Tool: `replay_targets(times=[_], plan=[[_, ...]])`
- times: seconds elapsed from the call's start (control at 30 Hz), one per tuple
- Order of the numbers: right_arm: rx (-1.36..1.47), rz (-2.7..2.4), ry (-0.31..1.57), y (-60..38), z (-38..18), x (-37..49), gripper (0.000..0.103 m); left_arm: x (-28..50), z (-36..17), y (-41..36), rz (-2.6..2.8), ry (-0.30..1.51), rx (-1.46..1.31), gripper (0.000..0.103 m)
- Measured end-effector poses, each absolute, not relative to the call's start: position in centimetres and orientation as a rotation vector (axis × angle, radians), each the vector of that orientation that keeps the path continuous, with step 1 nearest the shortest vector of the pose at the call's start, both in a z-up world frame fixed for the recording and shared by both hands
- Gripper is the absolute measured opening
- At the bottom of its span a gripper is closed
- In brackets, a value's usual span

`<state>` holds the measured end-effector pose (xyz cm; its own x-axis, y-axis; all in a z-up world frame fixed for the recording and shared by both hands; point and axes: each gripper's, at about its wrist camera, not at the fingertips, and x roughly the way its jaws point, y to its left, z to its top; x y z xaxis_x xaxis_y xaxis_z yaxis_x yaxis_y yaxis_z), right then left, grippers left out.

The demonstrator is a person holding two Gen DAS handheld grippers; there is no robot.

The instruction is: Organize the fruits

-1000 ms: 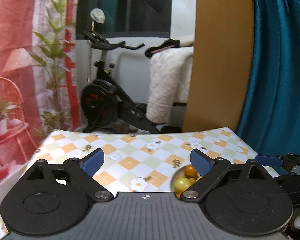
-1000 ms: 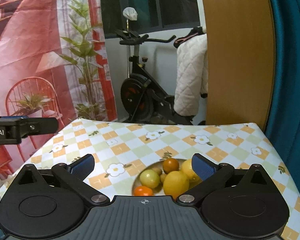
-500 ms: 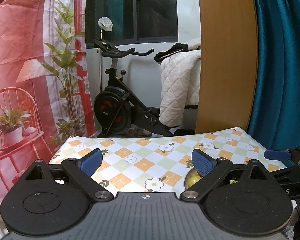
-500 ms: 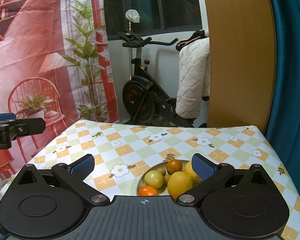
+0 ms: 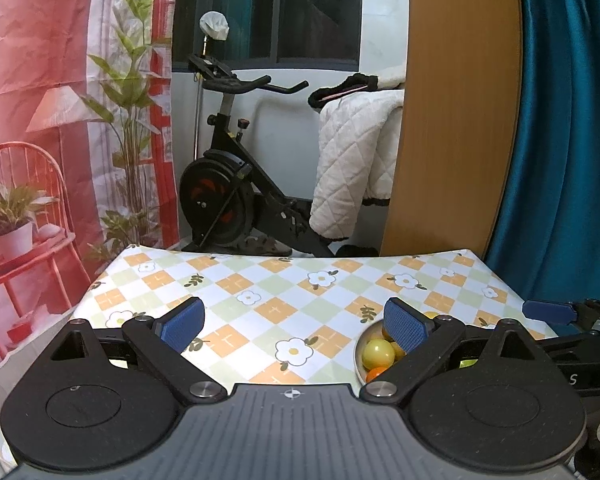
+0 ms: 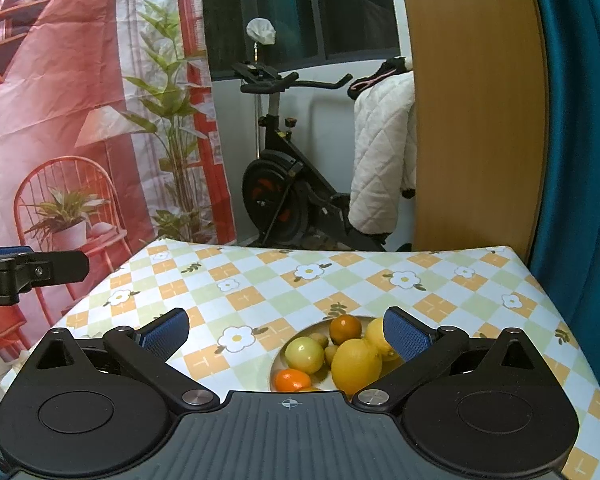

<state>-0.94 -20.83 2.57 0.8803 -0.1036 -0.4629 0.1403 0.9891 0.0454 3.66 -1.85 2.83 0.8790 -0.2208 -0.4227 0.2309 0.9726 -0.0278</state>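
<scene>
We hold both grippers spread wide and empty above the table's (image 6: 260,280) near edge. The plate (image 6: 274,364) of fruit (image 6: 356,362) lies just ahead of the right gripper (image 6: 286,332), nearer than the left gripper (image 5: 294,322), whose right finger partly hides it.

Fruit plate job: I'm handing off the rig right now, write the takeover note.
Left gripper: open, empty, above the tablecloth, to the left of the plate.
Right gripper: open, empty, hovering just behind the plate.
All visible fruit sits together on the plate: big lemon, second lemon, green-yellow round fruit, orange at the back, small orange at the front, a few small brownish ones.
Done: nothing visibly sorted yet.
Left: all the sorting; no other container is in view.
</scene>
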Motion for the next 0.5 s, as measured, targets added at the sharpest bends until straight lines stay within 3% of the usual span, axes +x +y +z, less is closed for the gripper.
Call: replay_targets(times=[0.5], plan=[[0.073,-0.134,0.486,-21.16,2.34,-0.91,0.102,4.02,2.65,-1.57,-0.244,0.463,0.009,0.098]])
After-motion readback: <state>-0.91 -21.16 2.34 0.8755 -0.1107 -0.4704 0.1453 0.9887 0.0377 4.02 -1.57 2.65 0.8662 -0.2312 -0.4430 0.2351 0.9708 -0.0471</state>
